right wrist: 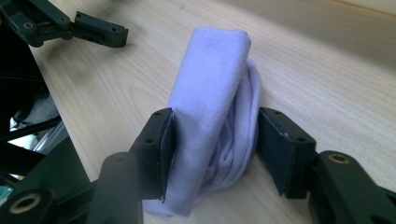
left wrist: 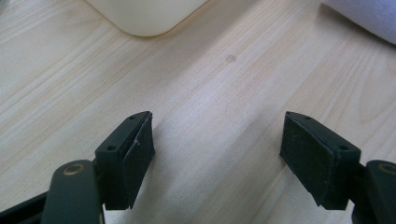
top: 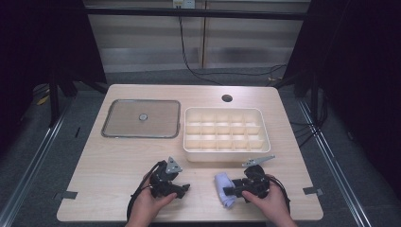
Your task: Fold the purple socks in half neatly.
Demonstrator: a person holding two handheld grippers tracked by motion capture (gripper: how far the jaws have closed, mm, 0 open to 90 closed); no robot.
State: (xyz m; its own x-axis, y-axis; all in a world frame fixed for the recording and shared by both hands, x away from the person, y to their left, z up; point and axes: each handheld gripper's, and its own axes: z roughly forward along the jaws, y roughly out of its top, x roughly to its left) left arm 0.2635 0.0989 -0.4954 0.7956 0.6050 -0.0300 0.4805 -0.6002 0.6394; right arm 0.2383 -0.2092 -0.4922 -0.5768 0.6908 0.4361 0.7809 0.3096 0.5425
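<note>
— Where's the folded cloth (right wrist: 212, 126) right now?

— Lying on the tabletop (left wrist: 201, 93), straight between the two jaws of the right tool (right wrist: 215, 149). It's a pale lilac roll, and its long axis runs away from that tool, along the direction the jaws point, so they straddle it across its narrow width.

— Is it gripped?

— Nearly. The left jaw in the right gripper view lies against the fabric; the other sits just beside the bulging folds, and I can't say it presses. I'd call it closing around the cloth, not yet clamped.

— And the other hand?

— The left tool (left wrist: 217, 154) is released, jaws standing wide with bare wood between them. From it, the cloth lies off ahead and to one side, well apart; only a corner (left wrist: 364, 16) peeks in at the far edge of its view.

— So which hand takes it?

— The right, clearly; from above, it's (top: 235, 191) right at the cloth (top: 223, 188). The divided white box (top: 227, 134) sits just beyond both tools, with the flat lid (top: 142, 118) beside it, farther from the right tool.
</note>
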